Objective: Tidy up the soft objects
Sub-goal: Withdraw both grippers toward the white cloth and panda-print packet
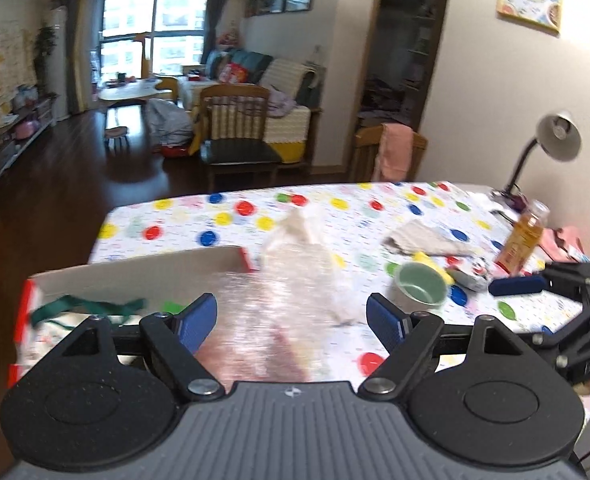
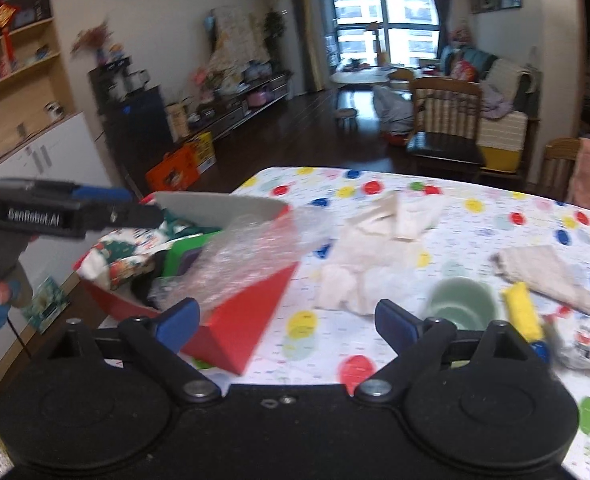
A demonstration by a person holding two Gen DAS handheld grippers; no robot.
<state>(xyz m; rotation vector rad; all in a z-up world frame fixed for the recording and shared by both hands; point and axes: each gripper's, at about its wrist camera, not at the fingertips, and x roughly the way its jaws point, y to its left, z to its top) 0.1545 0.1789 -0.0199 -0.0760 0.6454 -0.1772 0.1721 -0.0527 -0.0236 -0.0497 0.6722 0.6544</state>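
A red cardboard box (image 2: 251,312) stands at the table's near left corner; it also shows in the left wrist view (image 1: 135,268). It holds a patterned cloth bag (image 2: 123,260) with green handles (image 1: 91,306). A sheet of clear bubble wrap (image 2: 247,258) lies half in the box and hangs over its right edge. My left gripper (image 1: 291,320) is open above the bubble wrap (image 1: 287,292). My right gripper (image 2: 285,322) is open and empty above the box's near corner. A white plastic bag (image 2: 379,248) and a beige cloth (image 2: 547,272) lie on the table.
On the dotted tablecloth (image 2: 495,208) are a green cup (image 2: 461,304), a yellow sponge (image 2: 521,312), a printed packet (image 2: 583,336), a juice bottle (image 1: 523,240) and a desk lamp (image 1: 555,136). Wooden chairs (image 1: 235,128) stand beyond the far edge.
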